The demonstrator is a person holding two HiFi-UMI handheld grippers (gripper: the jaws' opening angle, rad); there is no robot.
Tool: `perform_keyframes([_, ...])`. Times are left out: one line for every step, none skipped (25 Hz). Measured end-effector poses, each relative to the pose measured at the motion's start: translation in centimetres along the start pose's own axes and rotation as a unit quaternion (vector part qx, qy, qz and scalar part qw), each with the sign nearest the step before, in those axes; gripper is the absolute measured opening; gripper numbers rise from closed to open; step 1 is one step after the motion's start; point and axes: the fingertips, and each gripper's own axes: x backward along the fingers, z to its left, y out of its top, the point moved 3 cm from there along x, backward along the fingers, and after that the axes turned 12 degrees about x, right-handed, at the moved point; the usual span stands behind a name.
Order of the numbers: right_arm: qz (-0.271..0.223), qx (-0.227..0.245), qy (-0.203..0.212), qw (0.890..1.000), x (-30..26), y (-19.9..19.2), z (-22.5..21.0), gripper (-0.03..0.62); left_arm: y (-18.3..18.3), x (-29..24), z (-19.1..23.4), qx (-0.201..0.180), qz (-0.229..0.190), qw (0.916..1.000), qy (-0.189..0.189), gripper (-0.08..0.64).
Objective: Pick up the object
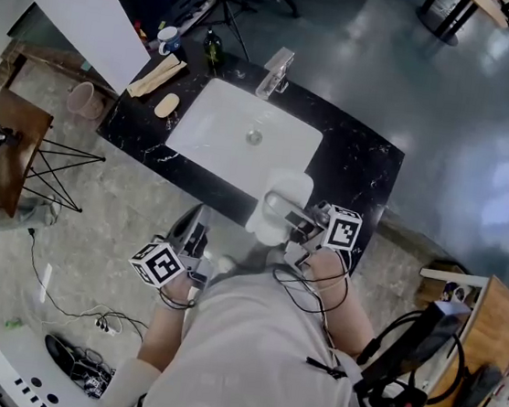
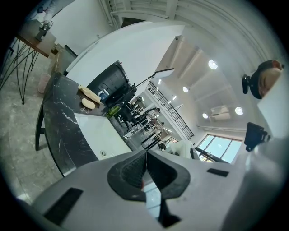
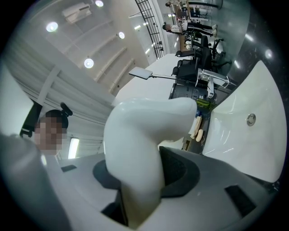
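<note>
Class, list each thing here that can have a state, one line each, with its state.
left gripper: shut, empty
right gripper: shut on the white jug
white jug: held by its handle
sink: empty
faucet: no water seen running

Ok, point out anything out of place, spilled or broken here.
Nothing stands out. The black counter and white sink show no spill or breakage. The right tool is clamped on a white curved object, and the left tool is shut and empty.
</note>
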Motion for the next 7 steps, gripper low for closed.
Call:
perform_keyframes([-0.002, 0.0, 0.001, 1.0, 0.02, 0.07, 0.06, 0.19, -0.07, 0.03, 0.02, 0.001, 0.0, 1.0, 0.0, 0.008])
perform_keyframes([-0.003, 0.0, 0.002, 1.0, 0.02, 0.11, 0.11, 0.19, -0.15, 0.06, 0.06, 0.002, 0.001, 1.0, 0.0, 0.008])
perform_keyframes([-0.004, 0.0, 0.002, 1.0, 0.05, 0.11, 0.1, 0.19, -0.21, 0.07, 0.06, 0.002, 0.002, 1.0, 0.002, 0.008])
perform_keyframes([-0.004, 0.0, 0.001, 1.0, 0.09, 0.1, 0.05, 0.19, -0.24, 0.08, -0.04, 0.001, 0.004, 1.0, 0.005, 0.008])
perform_keyframes([-0.004, 0.0, 0.001, 1.0, 0.12, 0.08, 0.02, 0.19, -0.24, 0.08, -0.25, -0.001, 0.008, 0.9999, 0.011, 0.008])
perform_keyframes([-0.004, 0.0, 0.001, 1.0, 0.13, 0.06, 0.01, 0.19, -0.23, 0.08, -0.51, -0.003, 0.012, 0.9998, 0.017, 0.008])
perform_keyframes([-0.004, 0.0, 0.002, 1.0, 0.14, 0.02, 0.0, 0.19, -0.21, 0.09, -0.78, -0.005, 0.017, 0.9996, 0.024, 0.008])
